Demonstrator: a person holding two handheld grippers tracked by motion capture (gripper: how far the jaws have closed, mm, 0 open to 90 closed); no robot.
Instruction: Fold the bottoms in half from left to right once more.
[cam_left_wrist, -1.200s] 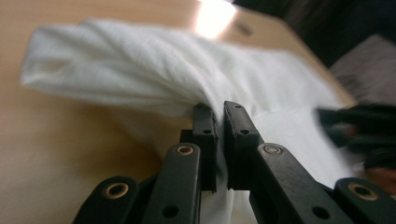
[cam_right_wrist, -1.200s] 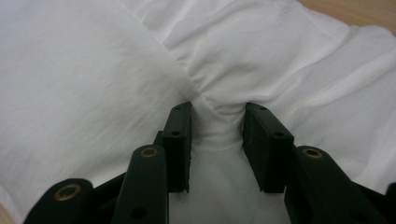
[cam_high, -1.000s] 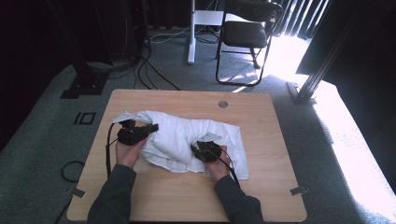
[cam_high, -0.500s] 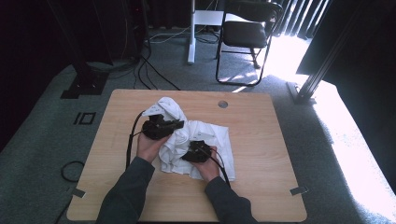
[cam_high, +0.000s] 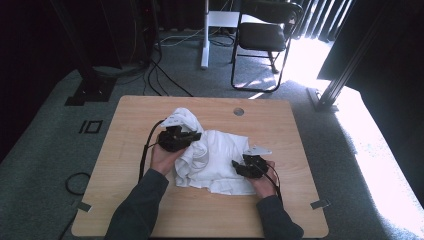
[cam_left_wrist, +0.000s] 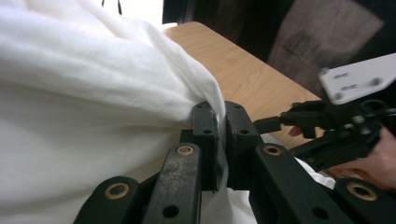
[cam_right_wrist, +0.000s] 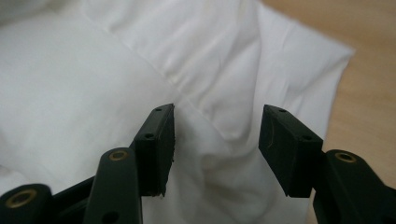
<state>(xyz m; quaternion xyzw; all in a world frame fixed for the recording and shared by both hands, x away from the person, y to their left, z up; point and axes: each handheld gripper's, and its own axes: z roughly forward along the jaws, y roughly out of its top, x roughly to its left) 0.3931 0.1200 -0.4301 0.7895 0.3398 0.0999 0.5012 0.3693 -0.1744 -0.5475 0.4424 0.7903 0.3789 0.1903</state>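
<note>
Folding a white cloth on the bench

The pale wooden bench (cam_high: 125, 150) is carrying a crumpled white cotton cloth (cam_high: 215, 160) at its middle. The left gripper (cam_left_wrist: 219, 135) is pinching a fold, lifting it rightward; the right gripper (cam_right_wrist: 215, 144) is hovering wide open over the cloth's right edge. A thin pinch may slip under tension. The left gripper view is revealing the clamped fold, which the high view is blurring.

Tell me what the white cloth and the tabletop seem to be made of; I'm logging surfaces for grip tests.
The cloth looks like thin woven fabric, perhaps cotton: matte, with soft creases and a stitched seam, and it bunches where the left gripper pinches it. The table looks like wood or wood-look laminate: pale grain lines with a smooth, low sheen. Which of the two is unclear.
</note>
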